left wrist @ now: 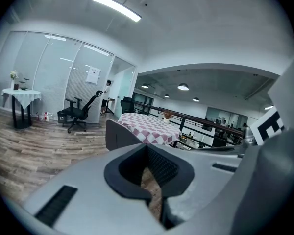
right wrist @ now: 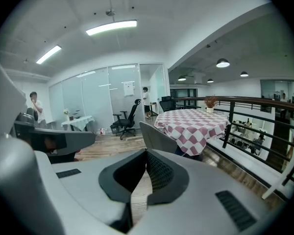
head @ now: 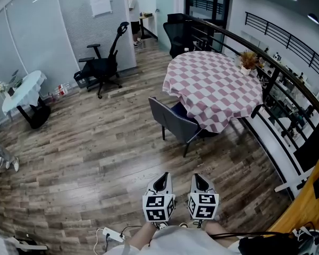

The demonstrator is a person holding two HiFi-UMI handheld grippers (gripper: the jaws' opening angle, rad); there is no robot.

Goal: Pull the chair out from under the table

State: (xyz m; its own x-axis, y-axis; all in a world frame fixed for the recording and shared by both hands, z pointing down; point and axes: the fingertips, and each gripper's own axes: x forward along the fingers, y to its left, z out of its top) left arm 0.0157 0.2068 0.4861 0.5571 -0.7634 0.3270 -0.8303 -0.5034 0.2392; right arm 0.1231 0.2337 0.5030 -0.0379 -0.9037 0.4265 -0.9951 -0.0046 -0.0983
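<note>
A grey chair stands with its seat tucked under the round table, which wears a pink-and-white checked cloth. Its back faces me across bare wood floor. Both grippers hang low, close to my body and well short of the chair. My left gripper and my right gripper are side by side, both shut with nothing between the jaws. In the left gripper view the chair stands ahead beyond the left gripper. The right gripper view shows the chair and table past the right gripper.
A black office chair stands at the back left, near a small table with a white cloth. A black railing curves behind the round table. A potted plant sits on it. A power strip lies by my feet.
</note>
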